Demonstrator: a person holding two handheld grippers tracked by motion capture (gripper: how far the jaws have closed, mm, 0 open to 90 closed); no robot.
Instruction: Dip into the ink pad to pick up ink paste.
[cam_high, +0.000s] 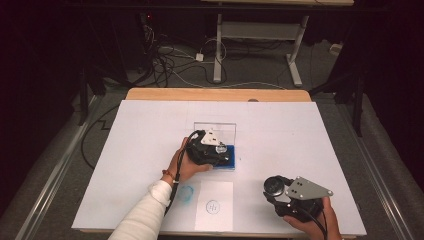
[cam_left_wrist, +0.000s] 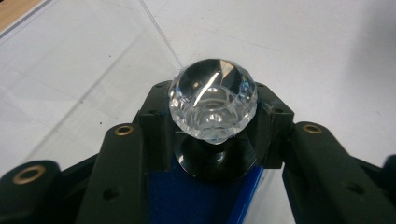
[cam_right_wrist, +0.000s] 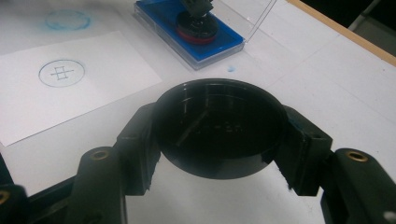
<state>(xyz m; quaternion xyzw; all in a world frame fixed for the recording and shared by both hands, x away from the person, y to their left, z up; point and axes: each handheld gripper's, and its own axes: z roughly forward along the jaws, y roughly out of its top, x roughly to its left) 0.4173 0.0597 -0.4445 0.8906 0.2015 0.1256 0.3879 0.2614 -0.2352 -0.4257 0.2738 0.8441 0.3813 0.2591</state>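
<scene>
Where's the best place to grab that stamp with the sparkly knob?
By the clear faceted knob, from above. It stands upright over the stamp's black base, which sits on the blue ink pad, so the knob is the free part. The left gripper already has its jaws shut on its sides.

You are holding a faceted, glassy clear knob (cam_left_wrist: 212, 100) over a matt blue ink pad (cam_left_wrist: 187, 196) and a glossy black plastic cap (cam_right_wrist: 219, 128). Matt white paper (cam_right_wrist: 70, 88) is lying on the smooth white tabletop (cam_high: 300, 130), which is showing a wooden edge (cam_high: 215, 94). The case lid (cam_high: 215, 131) is looking like clear, shiny plastic.
</scene>
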